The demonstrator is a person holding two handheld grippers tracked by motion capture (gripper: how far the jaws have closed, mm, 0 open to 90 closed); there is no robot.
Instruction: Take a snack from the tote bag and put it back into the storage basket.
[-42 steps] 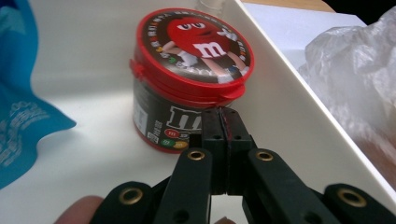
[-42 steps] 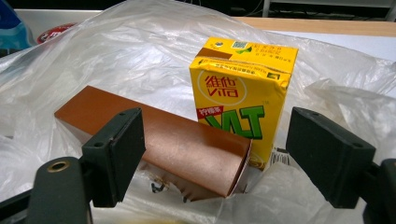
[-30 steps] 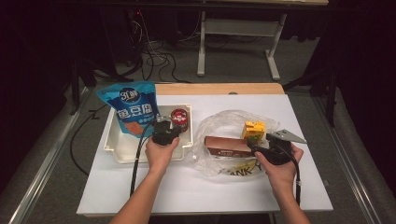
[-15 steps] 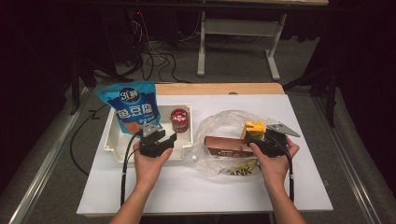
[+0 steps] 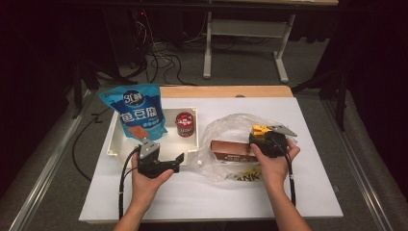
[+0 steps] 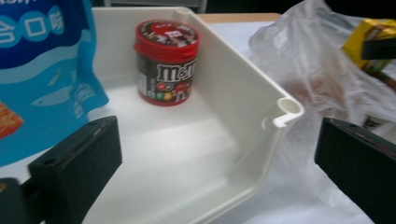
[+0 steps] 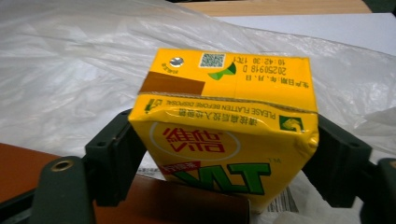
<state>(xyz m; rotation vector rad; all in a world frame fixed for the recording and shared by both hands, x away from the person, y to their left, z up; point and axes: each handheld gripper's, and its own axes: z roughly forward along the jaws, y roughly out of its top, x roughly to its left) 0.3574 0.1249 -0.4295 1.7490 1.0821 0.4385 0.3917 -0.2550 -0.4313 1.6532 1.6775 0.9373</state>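
Observation:
My left gripper (image 5: 175, 162) (image 6: 215, 154) is at the white tray's (image 5: 120, 139) near right corner, and its jaws have just been opening; they stand open with nothing gripped. A red M&M's tub (image 5: 185, 124) (image 6: 166, 60) stands upright in the tray beyond it. A blue snack bag (image 5: 138, 113) (image 6: 37, 60) leans in the tray's left part. My right gripper (image 5: 262, 137) (image 7: 224, 154) is shut on a yellow drink carton (image 5: 260, 129) (image 7: 224, 116), one jaw against each side. The carton sits on a clear plastic bag (image 5: 226, 125).
A brown box (image 5: 233, 149) (image 7: 187, 200) lies inside the plastic bag, just left of my right hand. The tray's curled corner rim (image 6: 289, 109) is between my left jaws' lines of sight. White tabletop (image 5: 202, 197) lies in front of both hands.
My left gripper drew back from the M&M's tub toward the tray's near corner and opened, leaving the tub standing. My right gripper moved left onto the yellow carton.

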